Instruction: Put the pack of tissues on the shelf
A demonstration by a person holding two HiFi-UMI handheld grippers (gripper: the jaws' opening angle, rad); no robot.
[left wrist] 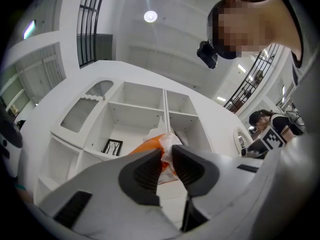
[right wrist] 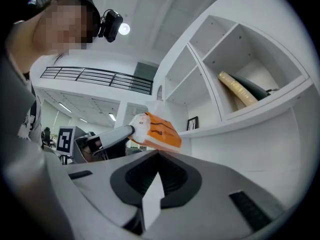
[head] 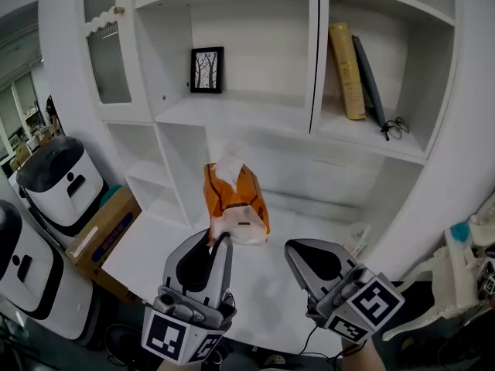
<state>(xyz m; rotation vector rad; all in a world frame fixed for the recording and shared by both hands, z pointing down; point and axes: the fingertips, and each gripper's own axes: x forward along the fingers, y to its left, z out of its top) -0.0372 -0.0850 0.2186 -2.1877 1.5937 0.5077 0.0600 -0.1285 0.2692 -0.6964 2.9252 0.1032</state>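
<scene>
An orange pack of tissues (head: pixel 236 203) with a white tissue sticking out of its top hangs in the air in front of the white shelf unit (head: pixel 232 110). My left gripper (head: pixel 219 239) is shut on the pack's white lower end. In the left gripper view the pack (left wrist: pixel 150 143) sits pinched between the dark pads of the left gripper (left wrist: pixel 167 158). My right gripper (head: pixel 294 250) is to the right of the pack, apart from it and shut on nothing. From the right gripper (right wrist: pixel 159 156) the pack (right wrist: pixel 159 131) shows ahead, with the left gripper (right wrist: pixel 131 130) on it.
On the shelf stand a framed picture (head: pixel 206 69), leaning books (head: pixel 348 68) and a pair of glasses (head: pixel 394 126). A white counter (head: pixel 271 292) lies below the grippers. A cardboard box (head: pixel 104 230) and white rounded machines (head: pixel 54 178) stand at the left.
</scene>
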